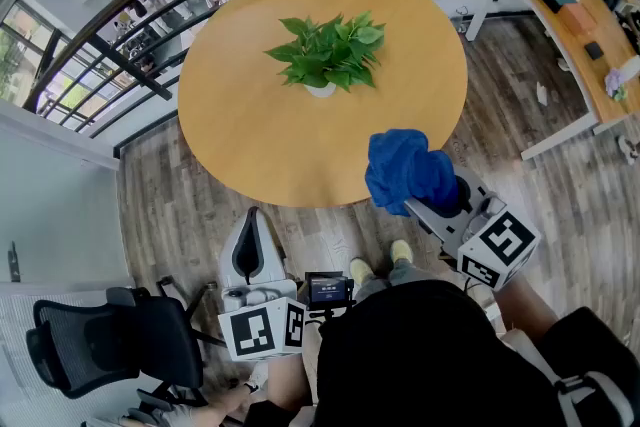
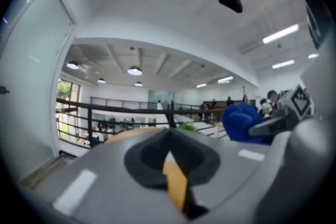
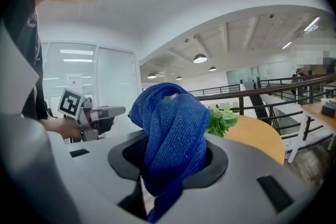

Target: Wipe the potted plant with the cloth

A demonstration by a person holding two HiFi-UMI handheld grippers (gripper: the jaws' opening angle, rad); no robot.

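1. Your right claw [image 1: 424, 204] pinches the blue cloth [image 1: 402, 167], bunched up over the table's [image 1: 250, 140] near edge.
2. Your left claw [image 1: 252, 233] is pressed together and empty, off the table.
3. The plant [image 1: 330, 53] stands toward the far edge; its pot [image 1: 320, 90] seems white, mostly hidden by leaves.

Person wore a black top [image 1: 430, 355] and yellow-green shoes [image 1: 400, 251]. The left gripper [image 1: 254, 217] had a pale grey moulded shell, a black oval recess and a yellow strip at the jaws. The right gripper [image 1: 432, 208] had the same grey shell. Each bore a white cube with black square markers: left cube [image 1: 262, 328], right cube [image 1: 498, 245].
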